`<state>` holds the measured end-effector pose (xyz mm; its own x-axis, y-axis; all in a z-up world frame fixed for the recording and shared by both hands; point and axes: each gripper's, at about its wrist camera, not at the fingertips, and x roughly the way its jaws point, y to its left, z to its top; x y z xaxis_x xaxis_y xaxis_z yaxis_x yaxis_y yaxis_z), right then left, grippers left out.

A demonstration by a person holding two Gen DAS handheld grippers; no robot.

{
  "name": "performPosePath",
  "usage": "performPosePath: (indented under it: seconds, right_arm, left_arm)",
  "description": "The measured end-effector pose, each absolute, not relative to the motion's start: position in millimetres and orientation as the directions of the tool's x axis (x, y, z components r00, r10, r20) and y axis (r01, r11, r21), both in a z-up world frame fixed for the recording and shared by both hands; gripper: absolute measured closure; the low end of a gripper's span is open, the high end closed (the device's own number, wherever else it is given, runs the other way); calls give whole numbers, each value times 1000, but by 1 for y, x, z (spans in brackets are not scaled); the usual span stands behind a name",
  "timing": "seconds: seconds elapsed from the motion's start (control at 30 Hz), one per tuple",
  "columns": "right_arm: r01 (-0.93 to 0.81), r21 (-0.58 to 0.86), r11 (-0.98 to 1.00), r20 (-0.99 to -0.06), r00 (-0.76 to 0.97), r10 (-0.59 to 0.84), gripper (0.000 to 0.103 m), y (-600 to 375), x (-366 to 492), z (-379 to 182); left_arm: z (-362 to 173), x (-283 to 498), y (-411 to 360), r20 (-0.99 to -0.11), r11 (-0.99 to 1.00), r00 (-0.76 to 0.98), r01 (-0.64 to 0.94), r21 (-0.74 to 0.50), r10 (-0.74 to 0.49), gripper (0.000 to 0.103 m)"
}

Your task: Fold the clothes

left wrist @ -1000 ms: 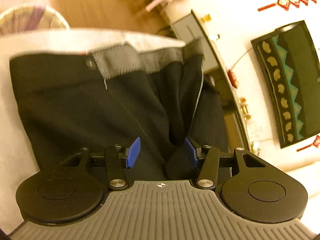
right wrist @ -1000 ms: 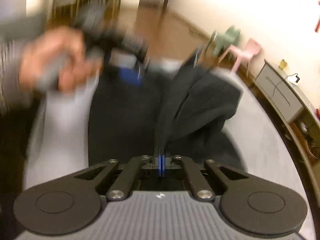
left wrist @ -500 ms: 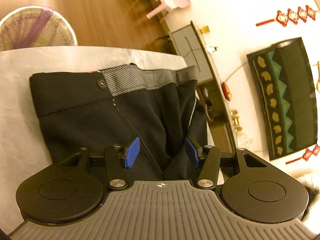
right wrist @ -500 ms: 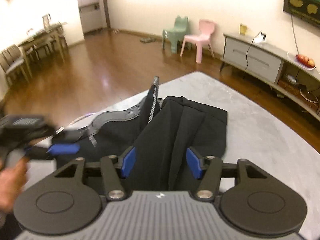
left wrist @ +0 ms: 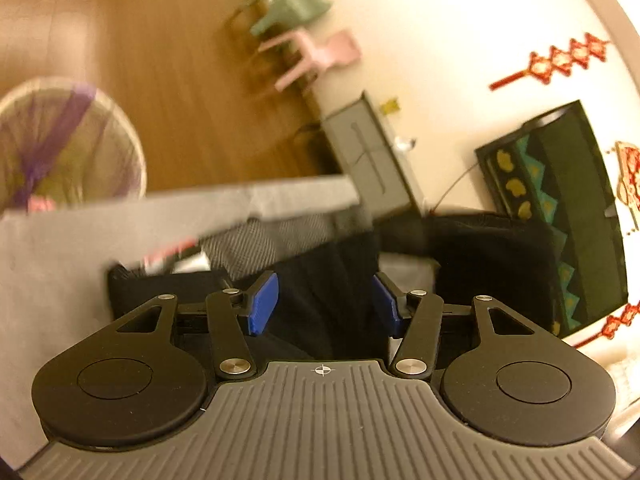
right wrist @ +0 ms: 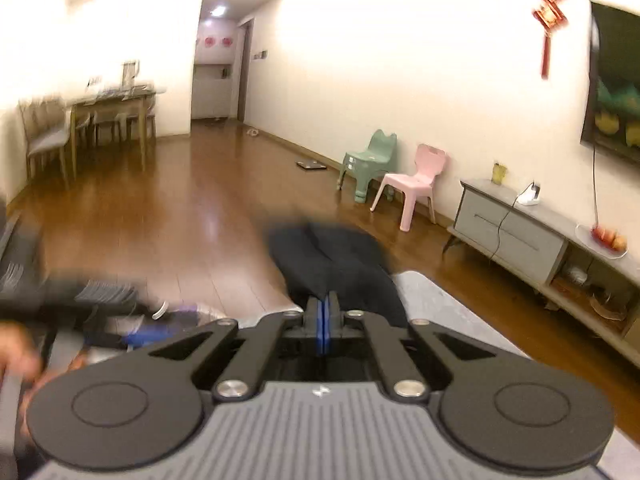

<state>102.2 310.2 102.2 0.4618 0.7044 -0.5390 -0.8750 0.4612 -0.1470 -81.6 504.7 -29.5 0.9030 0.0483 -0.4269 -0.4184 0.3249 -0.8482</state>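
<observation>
Black trousers [left wrist: 132, 288] with a grey striped waistband [left wrist: 272, 240] lie on the grey table [left wrist: 60, 260]. My left gripper [left wrist: 324, 300] hangs open just over the dark cloth, with nothing pinched between its blue pads. A dark bulk of the trousers [left wrist: 492, 256] rises on the right of that view. In the right wrist view my right gripper [right wrist: 325, 308] is shut on a fold of the trousers [right wrist: 332, 256], which stands up blurred in front of it. The left gripper [right wrist: 148, 336] and a hand [right wrist: 16, 344] show blurred at lower left.
A woven basket [left wrist: 60, 148] stands on the wooden floor past the table's far edge. A green chair [right wrist: 370, 160], a pink chair [right wrist: 416, 184] and a grey cabinet [right wrist: 516, 232] line the right wall. A dining table [right wrist: 112, 100] is far left.
My right gripper, open half a second ago, has shut on the trousers and lifted the fold. The left gripper stays open and its view has tilted up, away from the waistband.
</observation>
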Motion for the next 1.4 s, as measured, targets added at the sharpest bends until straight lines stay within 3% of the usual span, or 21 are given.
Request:
performPosePath:
  seconds: [0.13, 0.27, 0.33, 0.4, 0.47, 0.53, 0.57, 0.73, 0.87, 0.97, 1.03, 1.17, 1.4]
  right_arm:
    - [-841, -145, 521, -619, 488, 615, 102, 301, 97, 58]
    - [-822, -115, 558, -621, 498, 605, 102, 292, 88, 42]
    - [-808, -115, 578, -610, 517, 601, 102, 292, 88, 40]
    - [-791, -111, 601, -593, 538, 599, 102, 294, 90, 41]
    - [-773, -110, 625, -574, 563, 595, 102, 299, 103, 44]
    - [-758, -107, 644, -556, 582, 593, 102, 304, 113, 49]
    - [-750, -106, 653, -547, 592, 592, 102, 307, 118, 51]
    - [-749, -143, 647, -520, 613, 595, 102, 311, 115, 47]
    - [-700, -216, 681, -512, 675, 531, 101, 316, 115, 39]
    - [-807, -110, 580, -612, 515, 601, 100, 310, 115, 37]
    - [-863, -79, 499, -646, 426, 633, 95, 296, 101, 37]
    - [-849, -241, 471, -638, 504, 582, 50, 263, 78, 25]
    - [-787, -234, 571, -618, 574, 537, 44, 156, 63, 20]
  left_arm:
    - [-35, -76, 502, -423, 320, 906, -392, -863, -32, 54]
    - [-27, -88, 492, -403, 349, 915, -368, -862, -30, 54]
    - [-15, -96, 487, -336, 407, 941, -291, -866, -42, 53]
    - [-9, -93, 480, -239, 422, 952, -139, -896, -193, 44]
    - [-15, -85, 471, -151, 349, 921, -17, -937, -359, 42]
    - [-28, -76, 466, -128, 263, 907, -20, -965, -401, 34]
    - [-35, -74, 465, -123, 216, 908, -36, -976, -401, 29]
    - [-69, -65, 463, -102, -28, 920, -122, -992, -377, 25]
    - [-65, -68, 463, -74, -40, 941, -93, -995, -331, 20]
    - [-65, -78, 472, -144, -22, 966, -153, -988, -215, 20]
    - [-63, -86, 478, -194, -8, 969, -198, -980, -153, 20]
    - [-47, -101, 471, -232, 28, 966, -231, -973, -114, 20]
    - [-7, -137, 426, -164, 62, 983, -160, -985, -82, 21]
